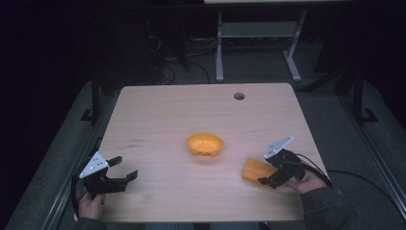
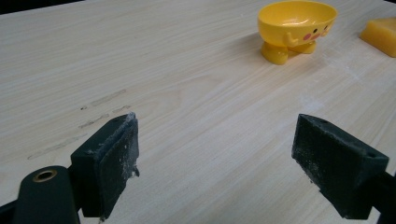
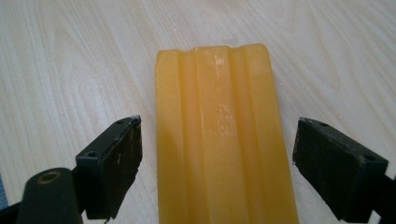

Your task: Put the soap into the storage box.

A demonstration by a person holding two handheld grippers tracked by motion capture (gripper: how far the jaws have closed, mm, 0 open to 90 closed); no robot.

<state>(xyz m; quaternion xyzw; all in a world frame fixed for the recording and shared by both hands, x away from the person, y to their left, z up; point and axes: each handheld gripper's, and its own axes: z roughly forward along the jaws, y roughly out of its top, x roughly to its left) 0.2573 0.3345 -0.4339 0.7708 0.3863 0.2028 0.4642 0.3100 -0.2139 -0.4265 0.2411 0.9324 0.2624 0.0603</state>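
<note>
A yellow-orange ridged block [image 1: 255,169] lies flat on the wooden table [image 1: 201,115] at the front right. My right gripper [image 1: 265,169] is open, its jaws standing on either side of the block's near end without touching it. In the right gripper view the block [image 3: 222,140] runs lengthwise between the two pads [image 3: 116,158]. A small orange bowl [image 1: 205,143] with a painted face and little feet stands at the table's middle. My left gripper [image 1: 123,168] is open at the front left, with bare table between its jaws. The bowl [image 2: 296,25] and block [image 2: 380,35] appear far off in the left gripper view.
A round cable hole [image 1: 239,96] sits near the table's far edge. Faint scuff marks [image 1: 134,141] show on the wood left of the bowl. Beyond the table stand a white desk frame [image 1: 258,43] and dark floor with cables.
</note>
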